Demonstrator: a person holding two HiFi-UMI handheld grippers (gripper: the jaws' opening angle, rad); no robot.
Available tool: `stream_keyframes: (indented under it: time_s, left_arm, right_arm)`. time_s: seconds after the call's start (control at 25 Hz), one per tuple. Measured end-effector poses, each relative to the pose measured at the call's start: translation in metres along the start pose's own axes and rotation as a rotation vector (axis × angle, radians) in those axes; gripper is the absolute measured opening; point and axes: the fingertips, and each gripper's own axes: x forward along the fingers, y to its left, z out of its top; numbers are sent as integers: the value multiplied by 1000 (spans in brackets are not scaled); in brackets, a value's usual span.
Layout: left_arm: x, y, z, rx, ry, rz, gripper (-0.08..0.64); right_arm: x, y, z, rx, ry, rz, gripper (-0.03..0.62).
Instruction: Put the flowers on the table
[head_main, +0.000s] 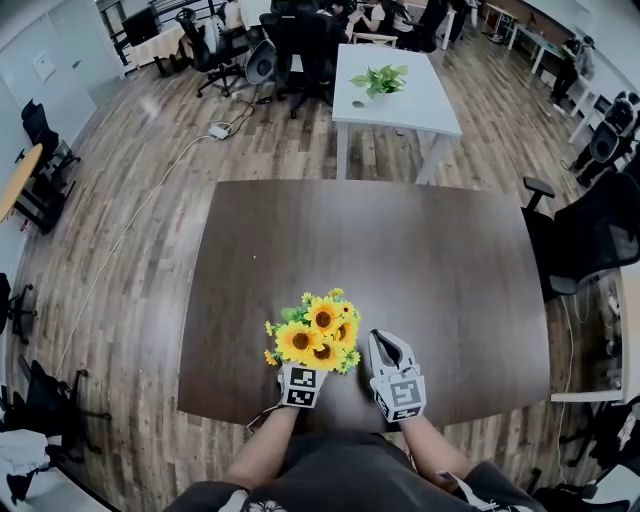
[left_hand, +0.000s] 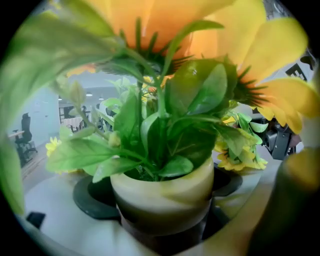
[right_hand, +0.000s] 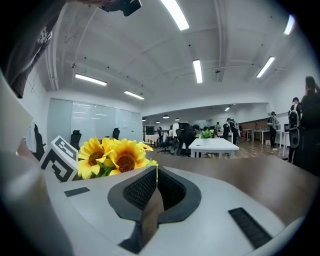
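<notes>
The left tool (head_main: 304, 374) grips the cream pot (left_hand: 162, 195) of sunflowers (head_main: 318, 335) over the dark worktop's (head_main: 440, 260) near edge, while the right tool (head_main: 381, 342), just beside it, has its jaws pressed together on nothing.

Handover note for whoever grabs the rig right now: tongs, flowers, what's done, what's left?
Left tongs: shut on the pot, one jaw on each side.
Right tongs: shut, empty, just right of the flowers.
Flowers: in the pot, over the near edge of the dark table. Can't tell whether the pot base touches the top.
Done: flowers are at the table.
Left: confirm the pot is seated, probably lower a little, then open the left tongs and back off.
</notes>
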Motion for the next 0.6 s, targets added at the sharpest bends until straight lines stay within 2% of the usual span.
stream_keyframes:
  time_s: [0.36, 0.6]
  left_arm:
    - [13, -1, -33, -19, 63, 16, 540]
    - [17, -4, -38, -21, 84, 28, 538]
  right_arm:
    - [-6, -4, -7, -13, 16, -7, 25]
    - [-9, -8, -5, -37, 25, -11, 25]
